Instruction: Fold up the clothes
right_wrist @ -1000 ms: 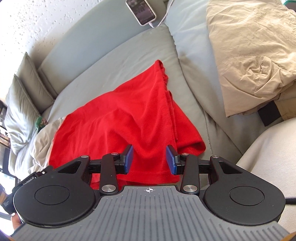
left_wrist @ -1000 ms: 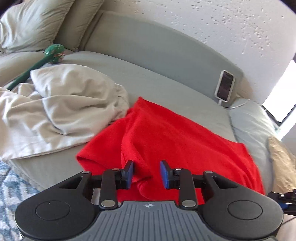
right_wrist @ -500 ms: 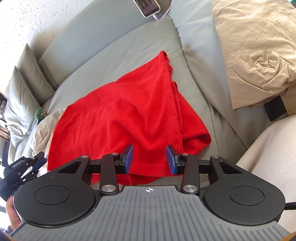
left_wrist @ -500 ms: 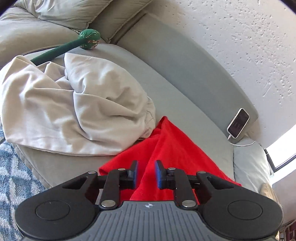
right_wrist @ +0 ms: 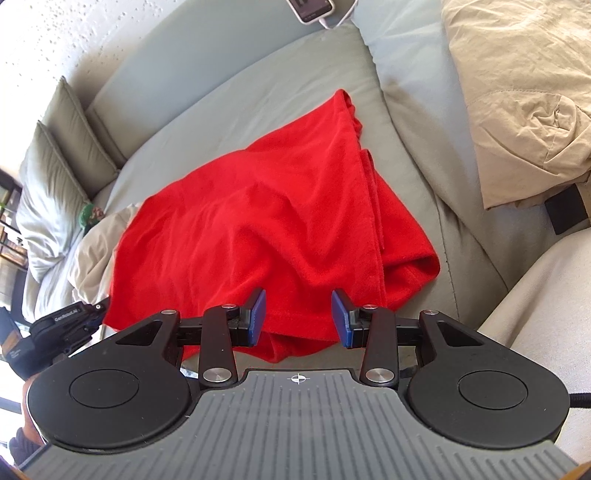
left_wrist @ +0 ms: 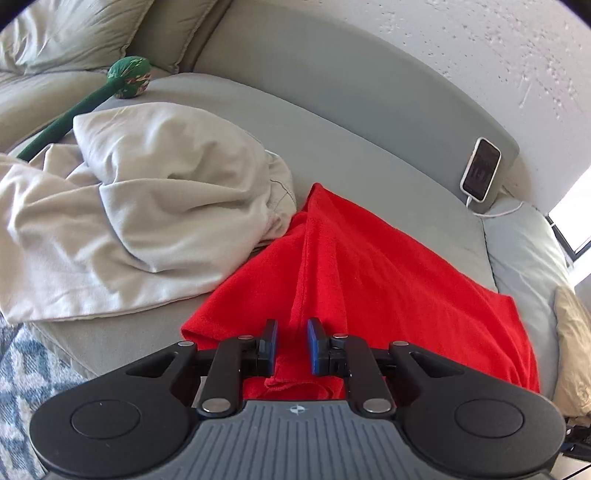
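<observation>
— What fills the lower centre?
— The left gripper (left_wrist: 291,341), jaws parted with a gap, over the near edge of a red garment (left_wrist: 369,280) spread on a grey sofa (left_wrist: 332,147).
— Left of the frame?
— A crumpled beige cloth (left_wrist: 147,206).

**Around the sofa: cushions, a phone and a plush toy**

A grey-green sofa (left_wrist: 343,147) curves along a white textured wall (left_wrist: 461,55). At its far left, two pale cushions (left_wrist: 74,33) lean against the backrest. Just in front of them lies a green plush toy (left_wrist: 130,76) with a long stem trailing to the left. A phone (left_wrist: 481,169) stands propped against the backrest at the far right, a white cable (left_wrist: 498,212) running from its base. A blue-and-white patterned rug (left_wrist: 22,369) covers the floor at near left.
</observation>
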Demonstrator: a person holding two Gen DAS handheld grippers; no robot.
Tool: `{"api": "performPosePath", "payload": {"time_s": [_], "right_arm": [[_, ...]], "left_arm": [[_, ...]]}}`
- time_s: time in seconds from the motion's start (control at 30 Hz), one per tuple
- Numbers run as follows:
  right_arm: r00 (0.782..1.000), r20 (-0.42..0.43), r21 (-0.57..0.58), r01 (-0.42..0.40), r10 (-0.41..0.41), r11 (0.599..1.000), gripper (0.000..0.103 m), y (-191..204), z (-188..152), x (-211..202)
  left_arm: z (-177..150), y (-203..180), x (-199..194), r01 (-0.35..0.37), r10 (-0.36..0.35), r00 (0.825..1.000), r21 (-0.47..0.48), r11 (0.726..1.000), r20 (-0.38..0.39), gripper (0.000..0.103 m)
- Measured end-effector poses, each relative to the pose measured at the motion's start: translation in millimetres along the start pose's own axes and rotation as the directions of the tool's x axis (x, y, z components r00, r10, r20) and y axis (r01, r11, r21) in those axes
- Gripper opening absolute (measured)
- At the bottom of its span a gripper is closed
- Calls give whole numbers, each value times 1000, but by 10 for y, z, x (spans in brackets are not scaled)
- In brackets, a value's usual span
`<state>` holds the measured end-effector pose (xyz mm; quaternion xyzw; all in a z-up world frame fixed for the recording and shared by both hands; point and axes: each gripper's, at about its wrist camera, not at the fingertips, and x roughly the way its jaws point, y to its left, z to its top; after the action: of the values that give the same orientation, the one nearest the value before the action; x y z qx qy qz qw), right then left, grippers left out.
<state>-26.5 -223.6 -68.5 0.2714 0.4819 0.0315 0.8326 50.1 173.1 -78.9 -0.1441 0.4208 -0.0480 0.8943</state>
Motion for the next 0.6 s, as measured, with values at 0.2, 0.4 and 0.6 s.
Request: {"api": "performPosePath", "payload": {"time_s": [0.2,0.4,0.6], "right_arm": [[1000,-9,2,3,-3,1000,42,-16,-2,2],[1000,-21,4,1,-1,1000,42,-19,-21,17],[1000,-28,25,-3,4,1000,42,-53,-20,17]], "left_arm": [[29,-186,138,-59,62,998,140,988,-19,13],[19,-238,132,-68,72,997,185,980,-15,3],[63,-304,-76,-97,87,995,218,971,57,1]]}}
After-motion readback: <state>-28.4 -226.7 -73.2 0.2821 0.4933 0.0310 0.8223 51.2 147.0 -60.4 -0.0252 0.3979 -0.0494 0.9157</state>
